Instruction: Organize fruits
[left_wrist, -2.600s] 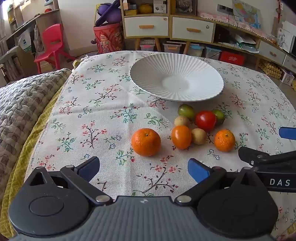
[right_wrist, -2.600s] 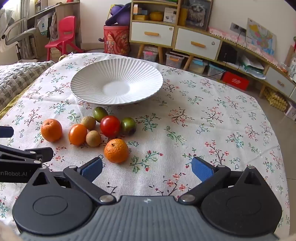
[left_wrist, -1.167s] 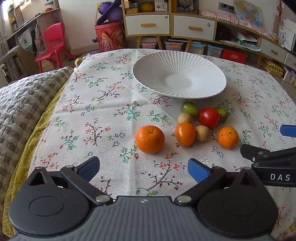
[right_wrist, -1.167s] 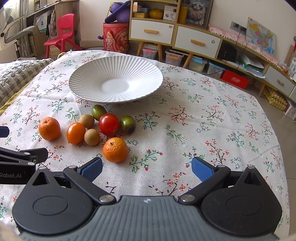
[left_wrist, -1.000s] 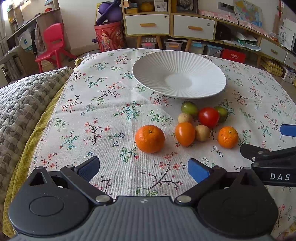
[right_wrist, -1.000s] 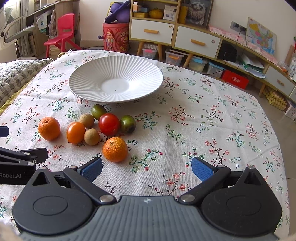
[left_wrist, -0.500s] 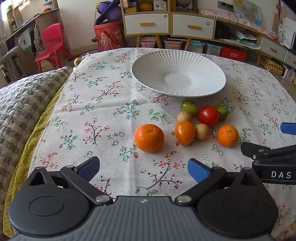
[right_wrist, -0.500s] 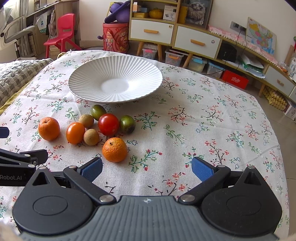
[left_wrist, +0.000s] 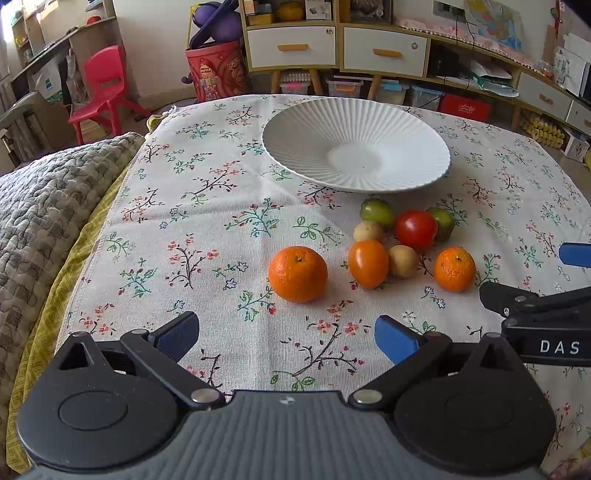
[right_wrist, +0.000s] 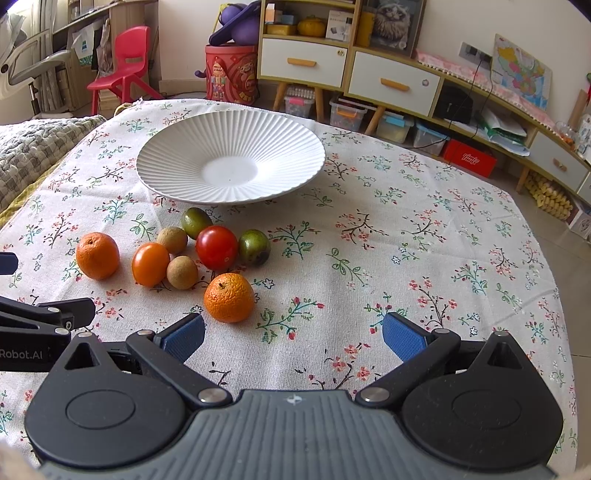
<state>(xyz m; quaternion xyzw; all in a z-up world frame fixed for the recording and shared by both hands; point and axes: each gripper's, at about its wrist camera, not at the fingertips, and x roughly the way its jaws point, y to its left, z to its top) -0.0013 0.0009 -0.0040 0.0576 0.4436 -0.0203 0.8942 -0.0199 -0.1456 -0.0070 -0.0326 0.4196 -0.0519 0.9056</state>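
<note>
I count two mandarins (left_wrist: 297, 273), one orange tomato (left_wrist: 368, 263), one red tomato (left_wrist: 416, 229), two green fruits (left_wrist: 376, 211) and two longans (left_wrist: 403, 261) at 6 o'clock of the plate (left_wrist: 295, 147). My left gripper (left_wrist: 286, 338) and right gripper (right_wrist: 293, 336) gape wide, holding nothing.

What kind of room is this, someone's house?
Most likely a lived-in family living room: a floral tablecloth with a white ribbed plate, a child's red plastic chair, and a low cabinet with cluttered shelves and storage boxes beneath.
</note>
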